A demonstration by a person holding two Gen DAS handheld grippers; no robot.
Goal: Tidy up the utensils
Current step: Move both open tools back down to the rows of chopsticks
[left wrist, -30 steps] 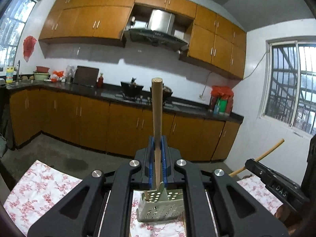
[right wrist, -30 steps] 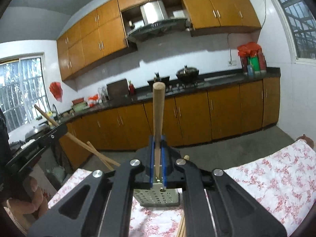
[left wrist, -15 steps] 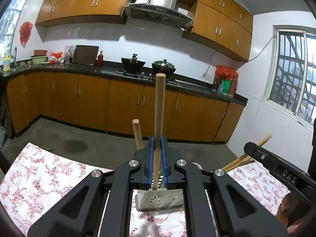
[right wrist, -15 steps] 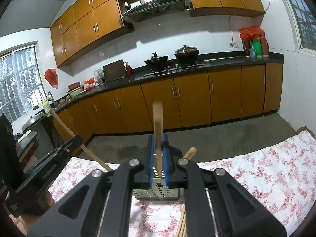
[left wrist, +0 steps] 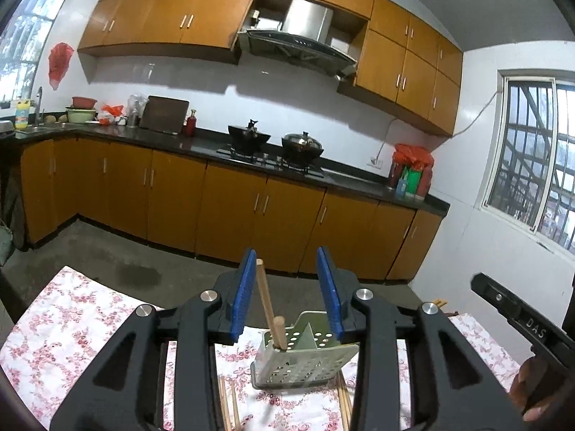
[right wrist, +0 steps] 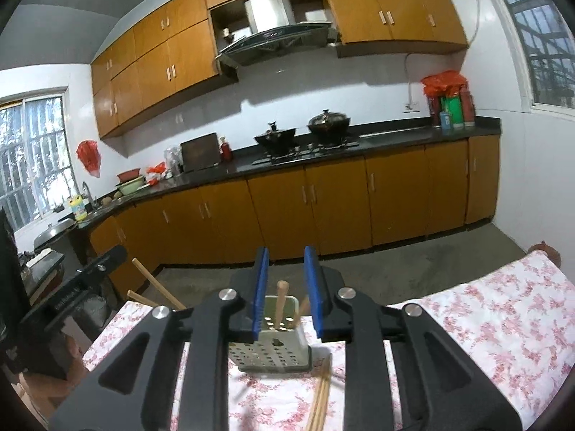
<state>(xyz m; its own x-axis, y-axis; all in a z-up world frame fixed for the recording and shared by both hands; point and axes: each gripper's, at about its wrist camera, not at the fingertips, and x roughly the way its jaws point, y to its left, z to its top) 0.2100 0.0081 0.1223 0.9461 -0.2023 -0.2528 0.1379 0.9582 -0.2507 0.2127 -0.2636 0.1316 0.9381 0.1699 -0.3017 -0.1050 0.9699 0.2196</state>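
Note:
A perforated metal utensil holder (left wrist: pixel 303 361) stands on the floral tablecloth (left wrist: pixel 72 323). Two wooden handles (left wrist: pixel 267 309) stand in it; they also show in the right wrist view (right wrist: pixel 281 296). My left gripper (left wrist: pixel 287 294) is open just above the holder, and one handle leans by its left pad without being held. My right gripper (right wrist: pixel 286 289) is open above the same holder (right wrist: pixel 273 352) and holds nothing. Loose chopsticks lie on the cloth beside the holder (right wrist: pixel 320 395) (left wrist: pixel 228 406).
The right gripper's body (left wrist: pixel 517 319) shows at the right of the left wrist view; the left gripper's body (right wrist: pixel 72 291) shows at the left of the right wrist view. Kitchen cabinets (left wrist: pixel 251 208) and a stove with pots (left wrist: pixel 276 143) stand behind the table.
Both grippers have opened and let go of their wooden-handled utensils, which now stand in the holder. Both cameras have dropped lower toward the holder.

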